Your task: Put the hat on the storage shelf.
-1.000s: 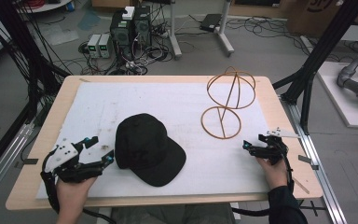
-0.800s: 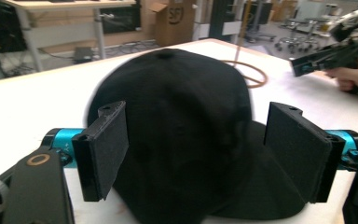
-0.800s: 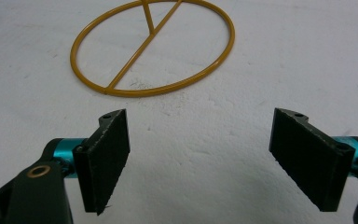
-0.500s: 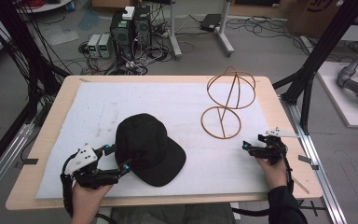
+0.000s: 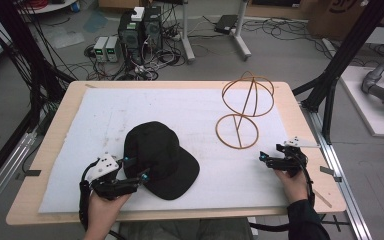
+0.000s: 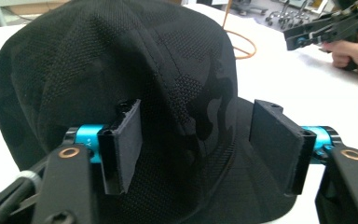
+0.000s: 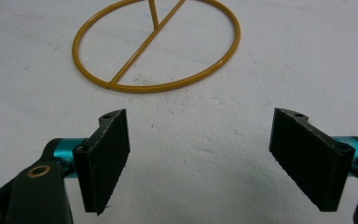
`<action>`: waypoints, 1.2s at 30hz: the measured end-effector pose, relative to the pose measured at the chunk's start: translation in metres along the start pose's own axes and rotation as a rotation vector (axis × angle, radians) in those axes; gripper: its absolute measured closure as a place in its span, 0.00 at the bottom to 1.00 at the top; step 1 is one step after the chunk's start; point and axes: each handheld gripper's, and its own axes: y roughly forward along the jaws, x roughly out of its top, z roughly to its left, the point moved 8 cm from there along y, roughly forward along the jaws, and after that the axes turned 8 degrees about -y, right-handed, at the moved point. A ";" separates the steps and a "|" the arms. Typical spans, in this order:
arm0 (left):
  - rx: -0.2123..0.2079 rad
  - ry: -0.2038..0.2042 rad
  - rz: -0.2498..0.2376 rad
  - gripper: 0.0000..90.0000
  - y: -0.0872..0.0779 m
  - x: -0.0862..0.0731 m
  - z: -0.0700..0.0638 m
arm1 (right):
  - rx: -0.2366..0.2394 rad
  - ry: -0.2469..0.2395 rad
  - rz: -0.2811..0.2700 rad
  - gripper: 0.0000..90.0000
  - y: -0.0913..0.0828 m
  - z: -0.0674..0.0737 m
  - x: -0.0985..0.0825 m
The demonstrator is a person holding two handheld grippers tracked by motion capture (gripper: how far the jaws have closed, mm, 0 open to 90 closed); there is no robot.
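A black cap (image 5: pixel 160 157) lies on the white mat, its brim toward the front right. My left gripper (image 5: pixel 136 169) stands open right at the cap's front-left side. In the left gripper view the cap (image 6: pixel 121 74) looms between and behind the spread jaws of the left gripper (image 6: pixel 200 144), which hold nothing. A gold wire hat stand (image 5: pixel 244 109) rises at the back right. My right gripper (image 5: pixel 263 159) rests open on the mat in front of the stand's base ring (image 7: pixel 156 44), with only bare mat between the jaws of the right gripper (image 7: pixel 209 156).
The white mat (image 5: pixel 105 115) covers most of the wooden table (image 5: pixel 300 120). Black frame posts (image 5: pixel 337 65) stand at the right edge. Computers and cables (image 5: pixel 140 30) sit on the floor beyond the table. The person's other hand with its gripper (image 6: pixel 326 30) appears far off.
My left gripper has moved right, from the table's front-left corner up to the cap's side. The right gripper has stayed where it was.
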 end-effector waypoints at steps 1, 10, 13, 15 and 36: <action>0.006 0.002 0.006 0.43 0.001 -0.001 0.001 | 0.001 0.000 0.001 0.22 0.000 0.000 0.000; -0.015 -0.085 0.012 0.63 0.006 -0.009 0.011 | 0.002 -0.002 0.007 0.22 0.001 0.000 0.000; -0.023 -0.093 0.013 0.67 0.006 -0.009 0.012 | 0.001 0.000 0.010 0.22 0.001 0.000 0.000; -0.027 -0.096 0.009 0.71 0.007 -0.010 0.012 | 0.002 -0.002 0.012 0.22 0.001 0.000 -0.001; -0.131 -0.144 -0.054 0.96 0.003 -0.003 0.004 | 0.003 -0.021 0.031 0.22 0.003 0.002 -0.001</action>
